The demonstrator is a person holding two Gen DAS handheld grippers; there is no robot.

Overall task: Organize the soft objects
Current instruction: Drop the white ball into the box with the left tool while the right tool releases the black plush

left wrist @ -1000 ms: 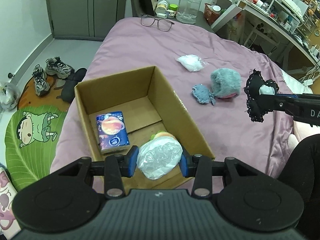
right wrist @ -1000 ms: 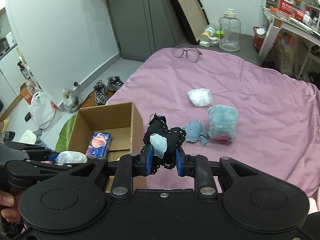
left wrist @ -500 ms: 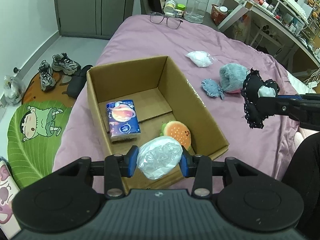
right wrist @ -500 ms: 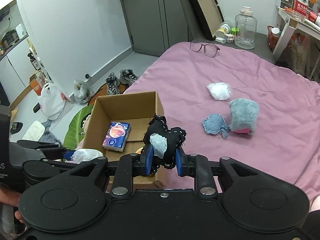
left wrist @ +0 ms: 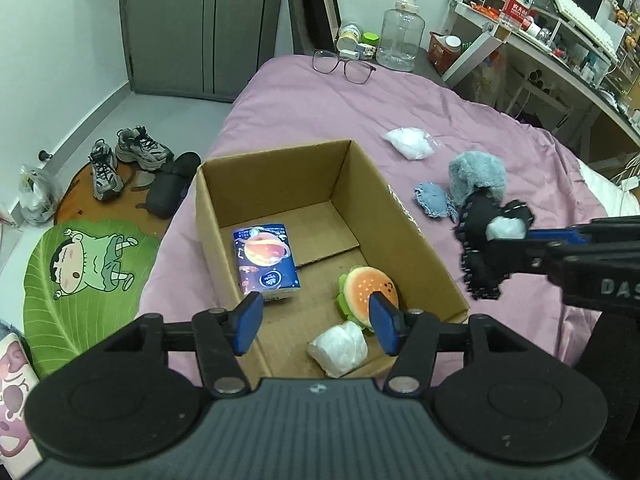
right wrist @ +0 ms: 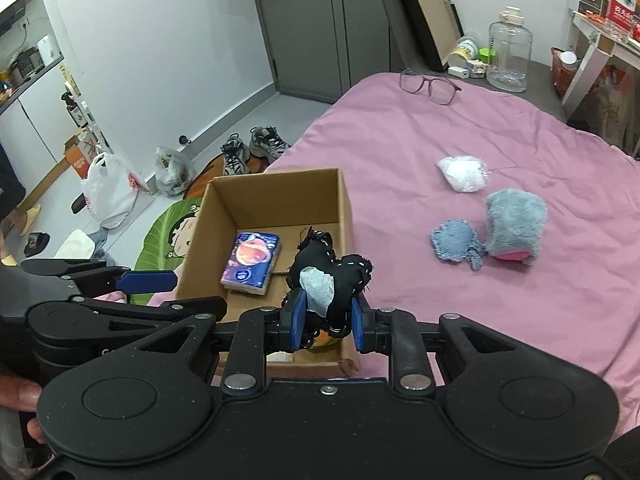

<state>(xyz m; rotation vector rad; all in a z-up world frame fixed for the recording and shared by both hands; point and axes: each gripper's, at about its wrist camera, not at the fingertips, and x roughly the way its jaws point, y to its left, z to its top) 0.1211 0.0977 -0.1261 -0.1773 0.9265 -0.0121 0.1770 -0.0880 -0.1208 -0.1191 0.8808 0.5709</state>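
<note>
The left tongs (left wrist: 316,322) hang over the near end of the cardboard box (left wrist: 276,168), their jaws opening with nothing between the pads. Just below them a clear plastic-wrapped bundle (left wrist: 339,347) lies on the box floor, touching the burger plush (left wrist: 366,290); a tissue pack (left wrist: 266,260) sits beyond the left pad. The right tongs (right wrist: 326,322) are clamped on a black stitched plush (right wrist: 334,276) above the box's near right corner. Off to their right, on the pink bed (right wrist: 440,120), lie a white bundle (right wrist: 462,172), a blue denim piece (right wrist: 454,240) and a grey fluffy plush (right wrist: 514,222), the last two touching.
</note>
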